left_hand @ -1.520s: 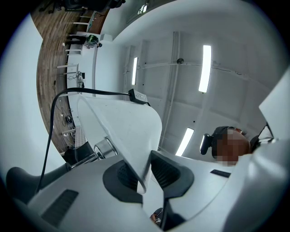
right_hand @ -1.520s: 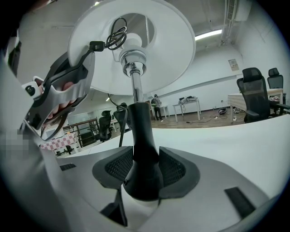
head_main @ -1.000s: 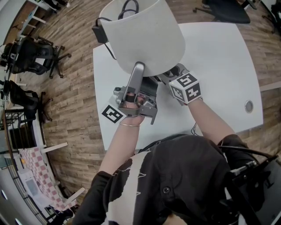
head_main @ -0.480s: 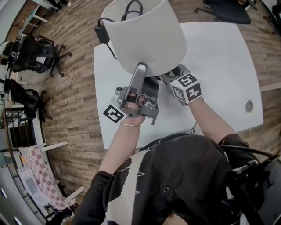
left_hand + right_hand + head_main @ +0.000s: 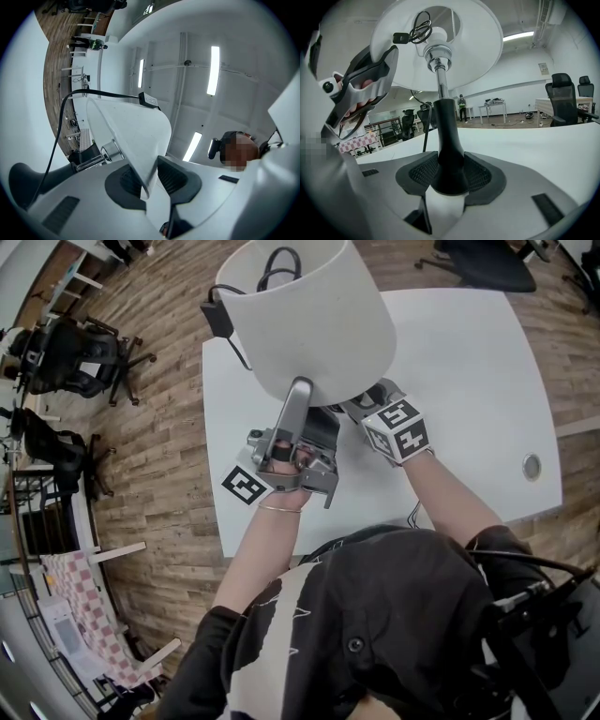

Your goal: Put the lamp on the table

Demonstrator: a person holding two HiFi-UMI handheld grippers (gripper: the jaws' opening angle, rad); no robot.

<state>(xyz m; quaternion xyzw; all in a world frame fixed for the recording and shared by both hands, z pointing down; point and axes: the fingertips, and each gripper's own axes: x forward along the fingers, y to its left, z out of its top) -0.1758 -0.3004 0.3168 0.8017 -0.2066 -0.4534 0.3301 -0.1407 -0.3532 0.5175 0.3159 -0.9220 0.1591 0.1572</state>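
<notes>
The lamp (image 5: 309,320) stands over the worktop's (image 5: 469,381) near edge, right tongs (image 5: 450,176) clamped on its black stem (image 5: 449,140), left tongs (image 5: 149,180) just opening off the shade rim (image 5: 136,136) between them; best hold the stem steady until it rests flat.

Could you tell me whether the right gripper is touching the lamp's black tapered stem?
Touching: in the right gripper view, both pads of the right gripper press the black tapered stem.
</notes>
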